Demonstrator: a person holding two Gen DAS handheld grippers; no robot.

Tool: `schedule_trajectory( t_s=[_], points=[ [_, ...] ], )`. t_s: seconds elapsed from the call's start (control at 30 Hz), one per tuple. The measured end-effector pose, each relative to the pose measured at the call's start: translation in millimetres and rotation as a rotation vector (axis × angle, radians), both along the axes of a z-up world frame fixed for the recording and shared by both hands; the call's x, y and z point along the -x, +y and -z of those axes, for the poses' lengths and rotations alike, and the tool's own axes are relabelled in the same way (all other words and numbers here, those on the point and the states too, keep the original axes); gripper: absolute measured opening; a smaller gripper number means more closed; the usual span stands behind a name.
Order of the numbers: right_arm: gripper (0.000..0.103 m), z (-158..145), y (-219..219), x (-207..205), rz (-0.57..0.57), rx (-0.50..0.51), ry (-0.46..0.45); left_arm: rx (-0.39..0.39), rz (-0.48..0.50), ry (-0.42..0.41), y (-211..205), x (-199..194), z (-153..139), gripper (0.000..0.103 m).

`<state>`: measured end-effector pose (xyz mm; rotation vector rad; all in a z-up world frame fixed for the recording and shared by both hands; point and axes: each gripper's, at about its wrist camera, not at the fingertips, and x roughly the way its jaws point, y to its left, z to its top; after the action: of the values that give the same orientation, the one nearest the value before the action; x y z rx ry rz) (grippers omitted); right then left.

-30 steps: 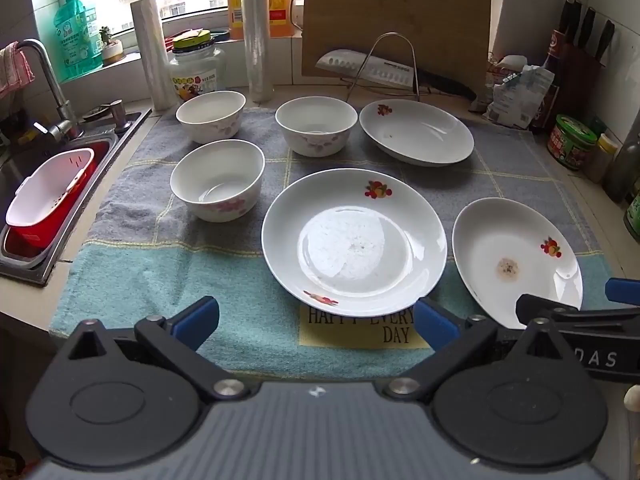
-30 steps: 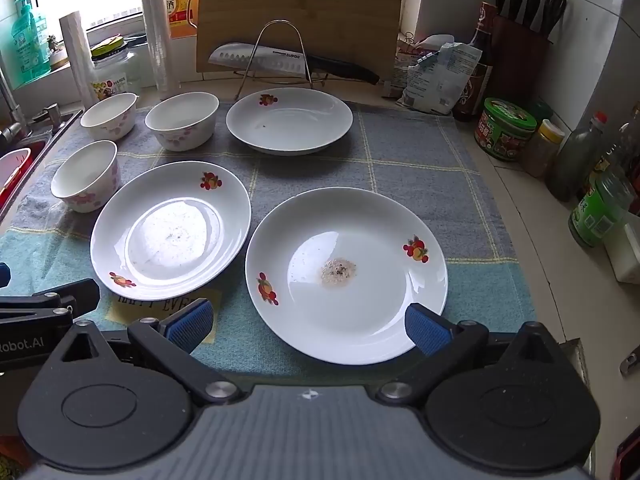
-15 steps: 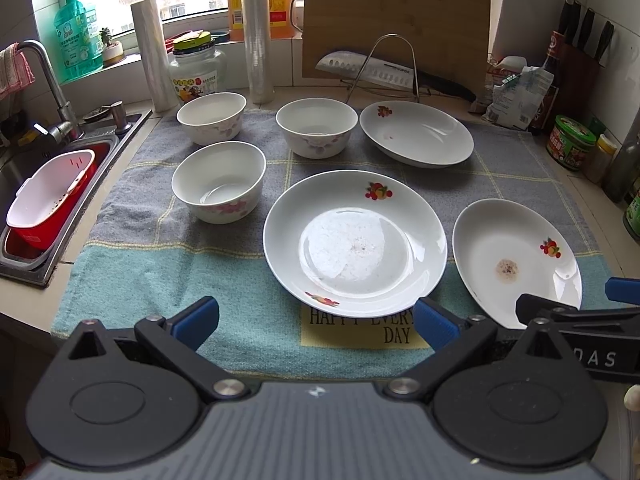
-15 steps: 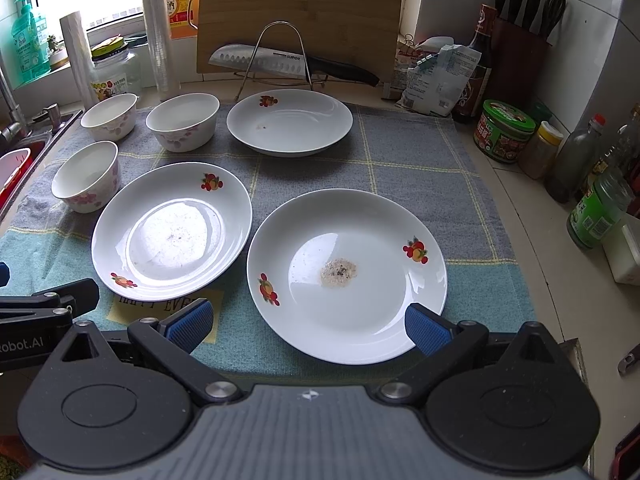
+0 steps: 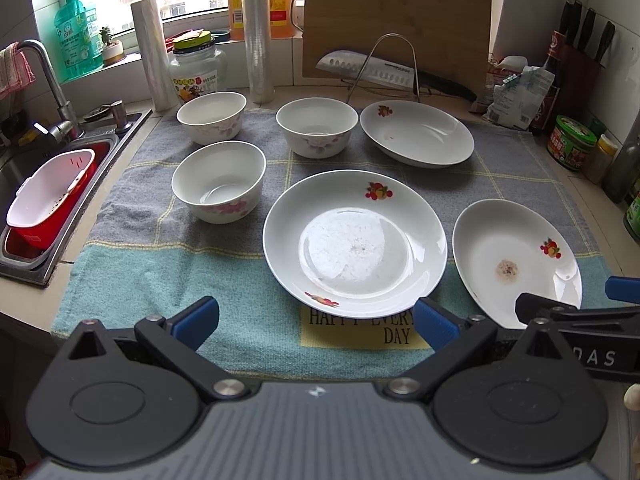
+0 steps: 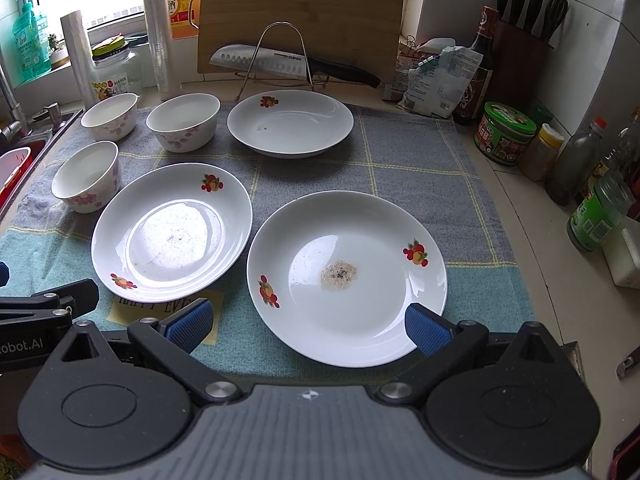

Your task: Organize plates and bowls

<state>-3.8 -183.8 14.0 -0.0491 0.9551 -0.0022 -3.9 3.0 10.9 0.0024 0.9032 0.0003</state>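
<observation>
Three white plates with fruit prints lie on a towel: a middle plate (image 5: 354, 244) (image 6: 172, 226), a right plate with a brown stain (image 5: 516, 262) (image 6: 346, 276), and a far plate (image 5: 416, 132) (image 6: 290, 122). Three white bowls stand at the left: a near bowl (image 5: 219, 181) (image 6: 86, 176), a far left bowl (image 5: 212, 117) (image 6: 110, 115) and a far middle bowl (image 5: 317, 126) (image 6: 183, 121). My left gripper (image 5: 316, 322) is open and empty, just short of the middle plate. My right gripper (image 6: 306, 322) is open and empty at the stained plate's near rim.
A sink (image 5: 44, 184) with a red and white basket (image 5: 50, 196) lies at the left. A knife on a wire rack (image 6: 292, 66) and a cutting board (image 6: 300, 12) stand behind. Jars and bottles (image 6: 504, 132) line the right counter. A knife block (image 6: 524, 36) stands far right.
Both grippers have crept slightly forward and stay open. The dishes have not moved.
</observation>
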Motion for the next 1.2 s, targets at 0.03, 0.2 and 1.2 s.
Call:
schedule_trajectory(
  t_s=[0.03, 0.2, 1.2],
  points=[
    [0.103, -1.8, -0.3, 0.4, 0.000, -0.001, 0.001, 0.001, 0.000, 0.000, 0.0, 0.1, 0.0, 0.102],
    [0.103, 1.8, -3.8, -3.4, -0.001, -0.002, 0.003, 0.000, 0.001, -0.001, -0.5, 0.2, 0.5, 0.102],
    [0.103, 1.0, 0.2, -2.2, -0.009, 0.013, -0.020, -0.001, 0.018, -0.008, -1.0, -0.9, -0.4, 0.102]
  ],
)
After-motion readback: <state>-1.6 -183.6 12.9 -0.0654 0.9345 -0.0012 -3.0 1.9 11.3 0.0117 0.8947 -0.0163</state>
